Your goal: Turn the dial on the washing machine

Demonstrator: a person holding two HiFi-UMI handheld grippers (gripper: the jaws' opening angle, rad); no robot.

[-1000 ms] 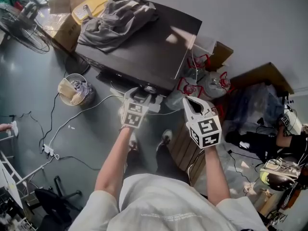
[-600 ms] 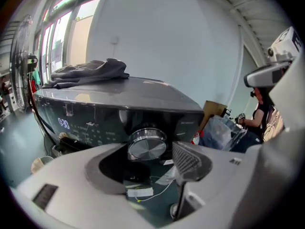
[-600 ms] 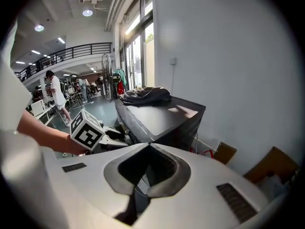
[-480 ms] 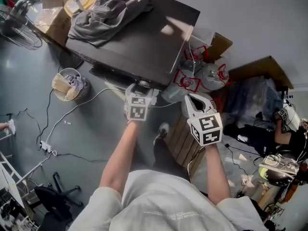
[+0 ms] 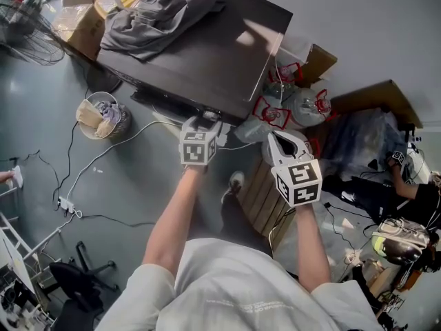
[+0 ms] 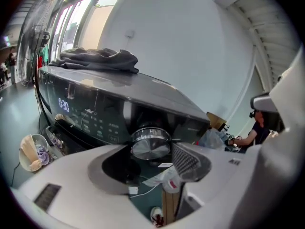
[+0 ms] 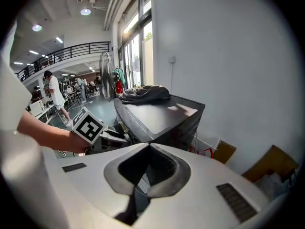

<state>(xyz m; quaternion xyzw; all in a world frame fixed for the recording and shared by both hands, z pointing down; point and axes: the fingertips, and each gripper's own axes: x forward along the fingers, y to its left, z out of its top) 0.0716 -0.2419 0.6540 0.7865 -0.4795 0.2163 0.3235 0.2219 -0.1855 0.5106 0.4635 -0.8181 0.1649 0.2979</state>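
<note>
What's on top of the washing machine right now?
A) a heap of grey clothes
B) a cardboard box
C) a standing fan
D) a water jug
A: a heap of grey clothes lies at one end of the washing machine lid, and the rest of the dark lid is bare.

Washing machine (image 6: 157, 95) button labels (image 6: 101, 123) too small to read, fan (image 5: 29, 32) cut off at head view's edge

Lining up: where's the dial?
The dial sits mid left gripper view on the washing machine, right of its display, ahead of the left gripper's closing, empty jaws.
</note>
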